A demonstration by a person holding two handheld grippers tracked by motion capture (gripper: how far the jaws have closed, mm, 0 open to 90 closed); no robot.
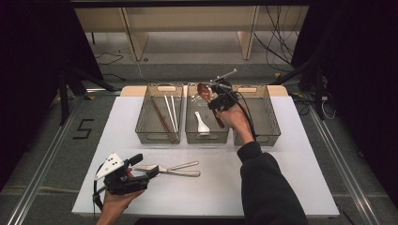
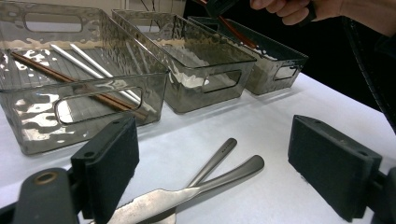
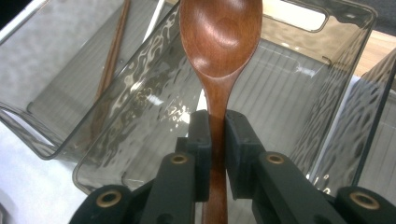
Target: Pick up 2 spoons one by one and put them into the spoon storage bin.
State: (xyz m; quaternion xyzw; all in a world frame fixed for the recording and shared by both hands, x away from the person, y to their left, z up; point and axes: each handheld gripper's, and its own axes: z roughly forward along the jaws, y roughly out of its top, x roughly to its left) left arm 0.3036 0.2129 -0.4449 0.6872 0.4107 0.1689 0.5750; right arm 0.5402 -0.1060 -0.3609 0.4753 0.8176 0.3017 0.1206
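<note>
My right gripper (image 1: 220, 101) is shut on the handle of a brown wooden spoon (image 1: 204, 91), held above the middle bin (image 1: 206, 138). In the right gripper view the two pads (image 3: 201, 135) pinch the wooden spoon's (image 3: 222, 37) thin neck, bowl pointing away over the bin. My left gripper (image 1: 145, 165) rests low at the table's near left, jaws open and wide apart. In the left gripper view a steel knife (image 2: 154, 204) lies by the left pad (image 2: 112, 163), with two steel handles (image 2: 233, 170) between the pads on the white table.
Three clear grey bins stand in a row at the back. The left bin (image 1: 157, 137) holds brown and white chopsticks (image 1: 167, 114). A white ceramic spoon (image 1: 202, 124) lies in the middle bin. The right bin (image 1: 268, 136) stands under the person's right wrist.
</note>
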